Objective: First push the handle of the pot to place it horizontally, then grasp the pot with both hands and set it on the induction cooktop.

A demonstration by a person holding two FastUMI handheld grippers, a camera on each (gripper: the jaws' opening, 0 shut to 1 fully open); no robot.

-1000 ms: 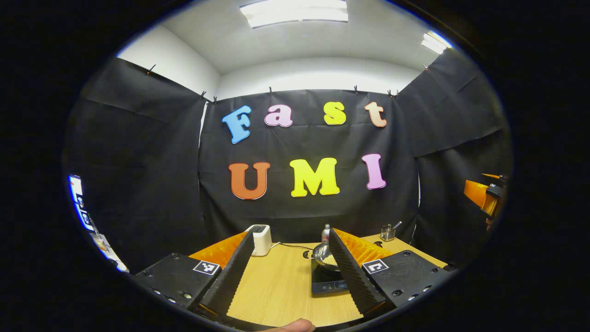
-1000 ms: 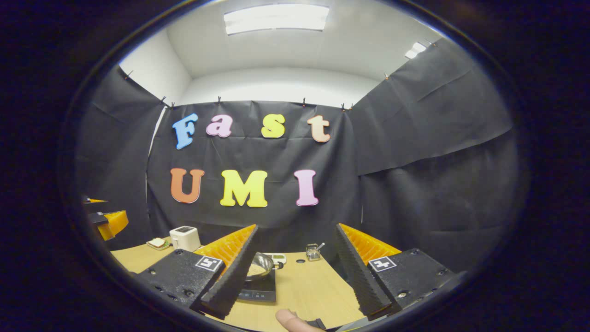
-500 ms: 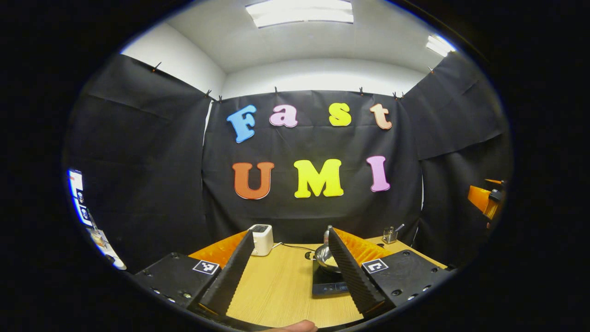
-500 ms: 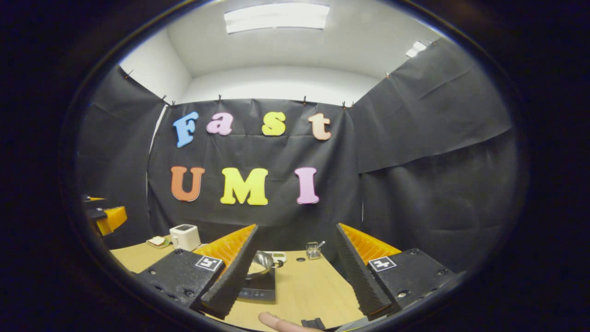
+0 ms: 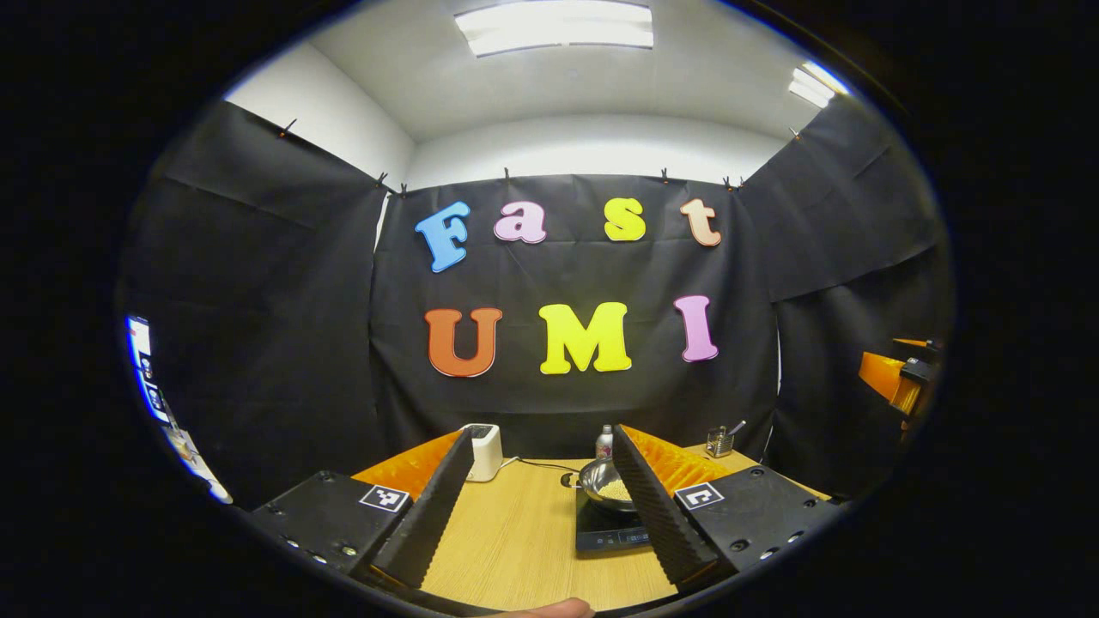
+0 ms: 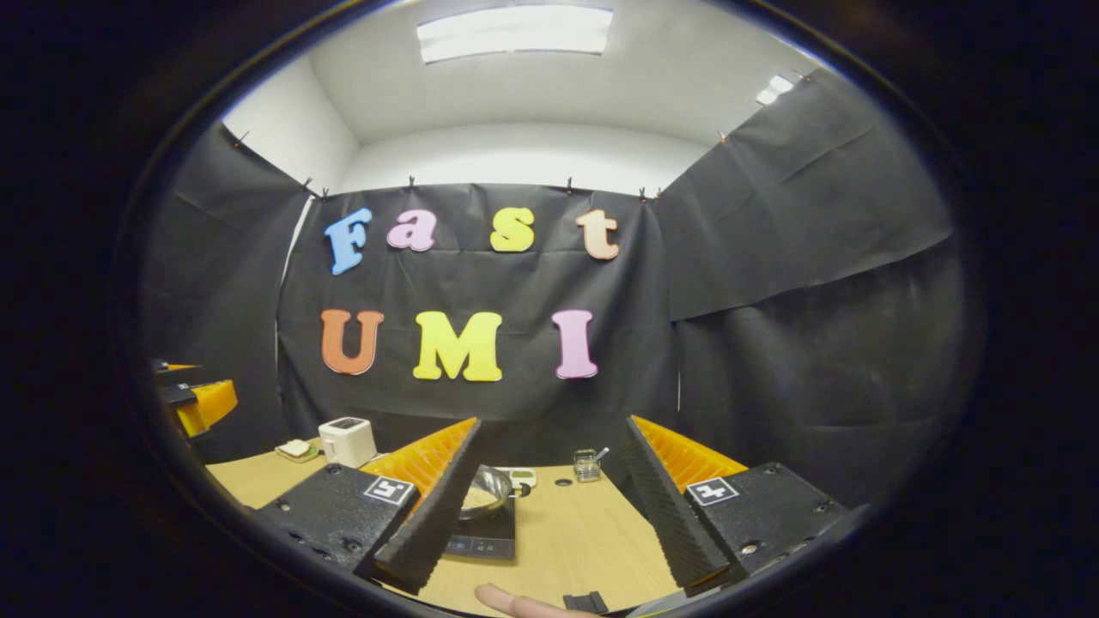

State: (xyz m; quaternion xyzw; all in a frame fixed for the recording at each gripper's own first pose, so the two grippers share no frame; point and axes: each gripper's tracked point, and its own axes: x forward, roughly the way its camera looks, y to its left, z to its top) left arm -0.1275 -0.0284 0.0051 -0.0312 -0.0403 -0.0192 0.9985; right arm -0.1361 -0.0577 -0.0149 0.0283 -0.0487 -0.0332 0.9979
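So going left to right: over by the white toaster (image 5: 485,450) nothing's happening, and the left gripper (image 5: 537,502) hangs above the wooden table (image 5: 515,536) with its jaws spread wide, nothing between them. The right gripper (image 6: 549,506) is the same deal, jaws wide apart and empty, well back from everything. The pot (image 5: 604,482) is a small shiny metal pan, and it looks like it already sits on the black induction cooktop (image 5: 601,534), a bit right of middle in the left gripper view and tucked behind the left finger in the right gripper view (image 6: 482,493). There's something pale and grainy inside it, rice maybe, can't really tell. I can't make out the handle clearly from here, so no idea which way it points. My guess on handling: thin polished steel, so stiff and fairly light, but slick for rubber pads, and the loose stuff inside will slosh if it tips. I'd pinch the rim on opposite sides, or the rim plus the handle root, and keep it dead level. Dragging it on the glass top would probably make it skate. Further right there's a small bottle (image 5: 605,440) just behind the pot and a little glass jar (image 5: 718,440) with a spoon near the back edge, both worth not bumping.
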